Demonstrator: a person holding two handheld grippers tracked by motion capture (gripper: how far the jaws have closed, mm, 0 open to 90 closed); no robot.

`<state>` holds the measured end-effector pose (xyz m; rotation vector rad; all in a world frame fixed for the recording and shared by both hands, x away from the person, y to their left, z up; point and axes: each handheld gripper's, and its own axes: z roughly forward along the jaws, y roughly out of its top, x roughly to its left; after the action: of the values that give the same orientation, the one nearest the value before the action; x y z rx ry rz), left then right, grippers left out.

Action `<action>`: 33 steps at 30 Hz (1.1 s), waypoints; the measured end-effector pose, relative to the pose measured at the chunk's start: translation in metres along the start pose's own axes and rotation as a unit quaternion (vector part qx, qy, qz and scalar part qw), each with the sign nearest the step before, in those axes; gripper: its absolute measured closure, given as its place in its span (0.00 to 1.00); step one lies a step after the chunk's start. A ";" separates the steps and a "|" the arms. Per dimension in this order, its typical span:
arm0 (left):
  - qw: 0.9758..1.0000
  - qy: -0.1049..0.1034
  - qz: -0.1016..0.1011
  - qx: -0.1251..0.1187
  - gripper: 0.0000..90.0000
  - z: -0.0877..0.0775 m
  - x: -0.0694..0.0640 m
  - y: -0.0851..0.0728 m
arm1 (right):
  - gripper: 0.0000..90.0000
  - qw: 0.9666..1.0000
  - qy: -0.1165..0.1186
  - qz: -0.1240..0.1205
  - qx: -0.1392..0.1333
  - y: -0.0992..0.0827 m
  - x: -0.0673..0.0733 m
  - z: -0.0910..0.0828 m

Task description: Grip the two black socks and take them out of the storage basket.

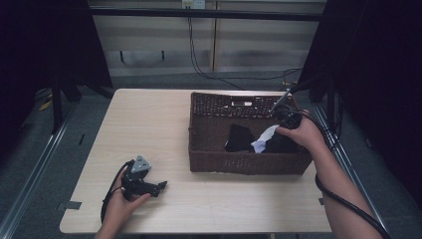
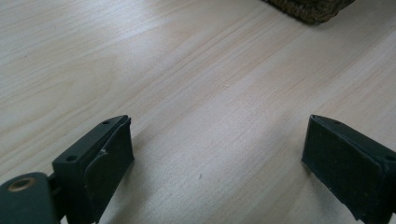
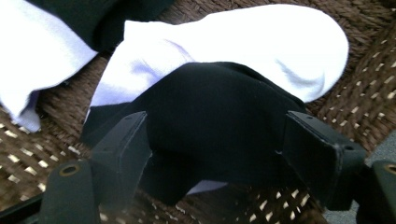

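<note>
- Left tongs [image 1: 160, 187] rest spread and empty on the pale wooden worktop [image 1: 149, 129], well apart from the dark woven wicker basket [image 1: 239, 162].
- Right tongs [image 3: 217, 154] are nearer — spread, straddling the black fabric sock [image 3: 215, 116] in the basket, not yet pinching.
- The sock's long axis runs away from the tongs, overlapping a white fabric sock [image 3: 243, 42].

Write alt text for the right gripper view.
The right gripper stands with its jaws wide on either side of a black sock in a brown wicker basket. A white sock lies partly under the black one.
</note>
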<state>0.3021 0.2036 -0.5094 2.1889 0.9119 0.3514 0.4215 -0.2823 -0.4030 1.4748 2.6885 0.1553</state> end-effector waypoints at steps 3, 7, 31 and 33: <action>1.000 0.000 0.000 0.000 0.09 0.000 0.000 0.000 | 0.26 1.000 0.006 0.004 0.002 0.002 -0.001 0.008; 1.000 0.000 0.000 0.000 0.09 0.000 0.000 0.000 | 0.27 1.000 0.008 0.011 0.005 0.004 -0.001 0.017; 1.000 0.000 0.004 0.003 0.09 0.000 0.001 0.000 | 0.97 1.000 0.019 0.010 0.018 0.011 0.006 0.030; 1.000 0.000 0.004 0.003 0.09 0.000 0.001 0.000 | 0.99 1.000 0.022 0.010 0.018 0.011 0.006 0.028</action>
<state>0.3023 0.2041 -0.5091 2.1983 0.9052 0.3523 0.4308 -0.2703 -0.4298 1.5260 2.7264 0.1443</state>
